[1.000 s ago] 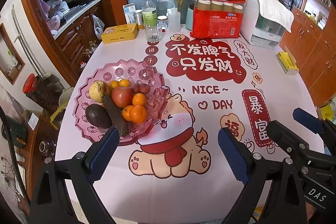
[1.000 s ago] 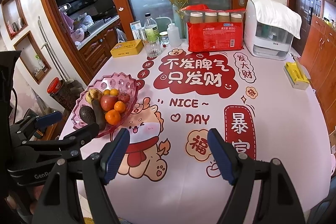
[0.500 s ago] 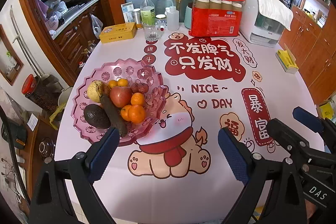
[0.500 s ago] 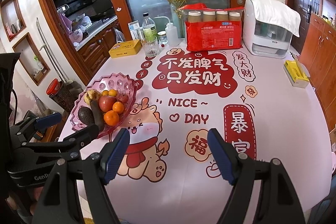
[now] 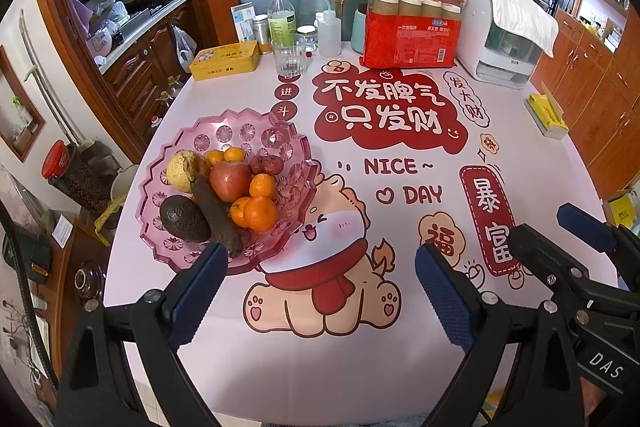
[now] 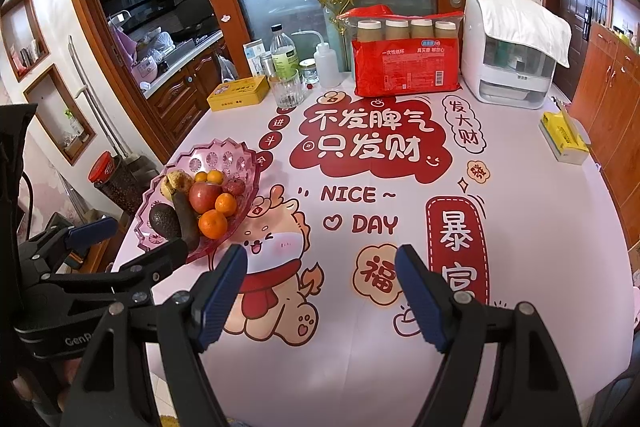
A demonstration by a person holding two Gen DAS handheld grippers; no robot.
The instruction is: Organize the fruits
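Left hand-held gripper [image 5: 320, 291]: jaws spread wide, nothing between the blue pads, nothing touched. It hangs over the near edge of the bench [image 5: 400, 367], pointing down at the cartoon print on the cloth.

Right hand-held gripper [image 6: 322, 291]: same, jaws wide apart and empty, above the bench, no contact. It sits to the right of the left one; its fingers show at the right edge of the left wrist view.

Pink fruit bowl [image 5: 188, 143] sits on the bench's left side, ahead and left of both grippers. The left gripper's left fingertip [image 5: 200, 287] overlaps the bowl's near rim in the left wrist view; whether it touches I can't tell. The right gripper is well apart from it.

In the bowl: avocado [image 5: 184, 219] at near left, long dark fruit [image 5: 216, 219] just beside it, red apple [image 5: 230, 181] in the middle, tangerines [image 5: 258, 213] to the right, yellowish fruit [image 5: 182, 169] at back left, dark red fruits [image 5: 267, 165] behind the apple.
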